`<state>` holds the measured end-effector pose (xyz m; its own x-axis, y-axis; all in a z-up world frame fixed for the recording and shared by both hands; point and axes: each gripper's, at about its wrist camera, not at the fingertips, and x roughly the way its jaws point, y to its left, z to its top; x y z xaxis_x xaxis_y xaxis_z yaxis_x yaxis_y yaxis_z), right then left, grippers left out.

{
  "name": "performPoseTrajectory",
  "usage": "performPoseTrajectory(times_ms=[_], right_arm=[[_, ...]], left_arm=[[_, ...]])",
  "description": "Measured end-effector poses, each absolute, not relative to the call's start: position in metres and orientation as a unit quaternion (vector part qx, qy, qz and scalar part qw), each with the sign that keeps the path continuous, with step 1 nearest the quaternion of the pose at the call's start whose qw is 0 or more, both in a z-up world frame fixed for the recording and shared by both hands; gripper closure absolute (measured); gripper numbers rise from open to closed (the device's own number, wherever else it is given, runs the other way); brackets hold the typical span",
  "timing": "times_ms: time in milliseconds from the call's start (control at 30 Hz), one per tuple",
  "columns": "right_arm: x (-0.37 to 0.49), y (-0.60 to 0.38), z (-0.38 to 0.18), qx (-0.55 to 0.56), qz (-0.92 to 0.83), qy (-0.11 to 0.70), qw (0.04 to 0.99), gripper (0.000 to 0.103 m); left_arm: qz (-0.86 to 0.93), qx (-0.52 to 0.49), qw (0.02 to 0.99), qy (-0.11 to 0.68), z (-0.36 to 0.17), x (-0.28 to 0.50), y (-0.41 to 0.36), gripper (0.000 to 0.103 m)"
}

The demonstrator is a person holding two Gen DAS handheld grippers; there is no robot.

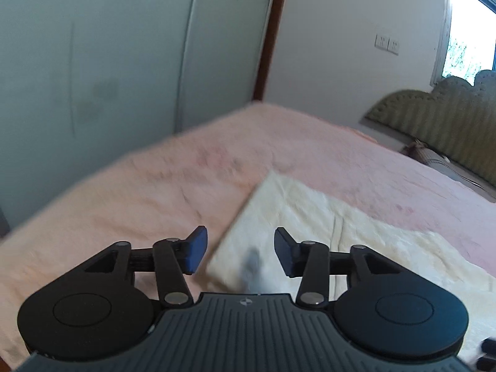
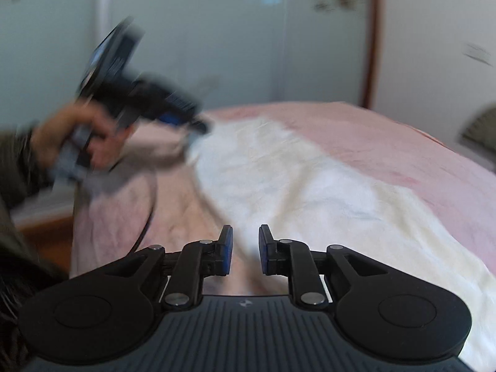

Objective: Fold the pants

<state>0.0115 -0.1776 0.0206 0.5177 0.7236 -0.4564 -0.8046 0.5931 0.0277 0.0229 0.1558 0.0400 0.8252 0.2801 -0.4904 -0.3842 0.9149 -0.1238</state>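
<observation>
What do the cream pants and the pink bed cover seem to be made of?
Pants: probably thin woven cloth, cotton or linen, matte; it shows fine crumples and a seam. Bed cover: likely soft, slightly fuzzy fabric, matte; its surface looks napped, though blur leaves this uncertain.

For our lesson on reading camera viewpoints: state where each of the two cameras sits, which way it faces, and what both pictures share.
Left wrist: sits on the left gripper, faces across the bed toward the wardrobe; its own open jaws show, nothing between them.
Right wrist: sits on the right gripper, faces along the cream pants; its own jaws stand slightly apart with nothing between, and the person's left hand shows, blurred.
Shared: the pants, bed and wardrobe.
</observation>
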Motion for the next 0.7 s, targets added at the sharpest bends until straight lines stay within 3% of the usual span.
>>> performPoseTrajectory(times_ms=[100, 233, 367, 433, 500, 533, 700], right_arm=[[0.025, -0.216, 0.014, -0.023, 0.374, 0.237, 0.897, 0.086], [0.043, -0.244, -0.016, 0.039, 0.322, 0.325, 0.889, 0.086], [0.027, -0.286, -0.007, 0.136, 0.313, 0.28, 0.897, 0.084], [0.021, -0.325, -0.002, 0.196, 0.26, 0.254, 0.911, 0.076], [0.019, -0.377, -0.001, 0.263, 0.176, 0.239, 0.918, 0.044], [0.016, -0.398, -0.002, 0.292, 0.135, 0.237, 0.917, 0.036], [0.01, -0.486, -0.016, 0.441, 0.059, 0.198, 0.874, 0.033]], left_arm=[[0.147, -0.085, 0.961, 0.218, 0.052, 0.025, 0.133, 0.042], [0.036, -0.051, 0.968, 0.243, 0.049, 0.044, 0.083, 0.039], [-0.08, 0.0, 0.958, 0.274, 0.034, 0.057, 0.021, 0.039], [-0.136, 0.031, 0.949, 0.283, 0.024, 0.062, -0.011, 0.037], [-0.174, 0.069, 0.94, 0.286, 0.012, 0.066, -0.04, 0.037], [-0.183, 0.088, 0.937, 0.285, 0.006, 0.067, -0.053, 0.037], [-0.202, 0.137, 0.923, 0.296, -0.016, 0.062, -0.085, 0.036]])
